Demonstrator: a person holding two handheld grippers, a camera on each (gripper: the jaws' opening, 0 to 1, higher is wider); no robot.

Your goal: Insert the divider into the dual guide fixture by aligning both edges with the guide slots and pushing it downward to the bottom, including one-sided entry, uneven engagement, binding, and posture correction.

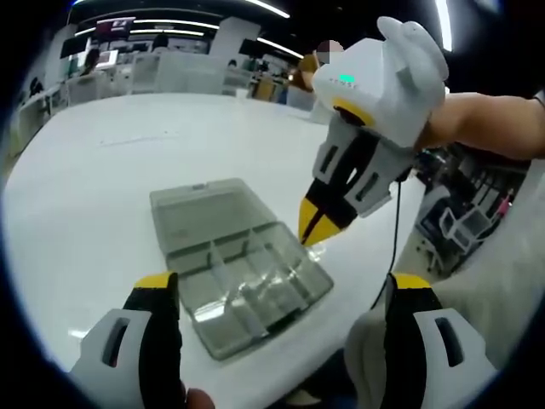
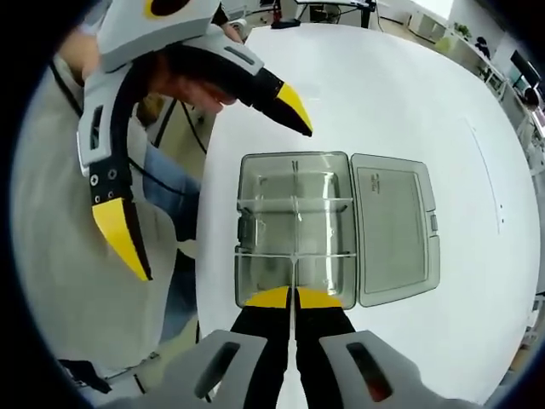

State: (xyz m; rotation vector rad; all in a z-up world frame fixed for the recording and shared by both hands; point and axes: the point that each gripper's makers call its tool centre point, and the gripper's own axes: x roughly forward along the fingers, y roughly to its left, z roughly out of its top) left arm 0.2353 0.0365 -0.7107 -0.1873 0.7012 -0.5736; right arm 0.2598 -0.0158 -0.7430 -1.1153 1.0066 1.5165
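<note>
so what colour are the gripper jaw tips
Yellow on black jaws, clearest on the left gripper in the right gripper view.

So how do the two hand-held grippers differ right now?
The left hand-held gripper has its jaws spread wide and holds nothing. The right hand-held gripper has its jaws pinched together at the near edge of the clear box, apparently on a thin clear divider. Both have yellow tips.
</note>
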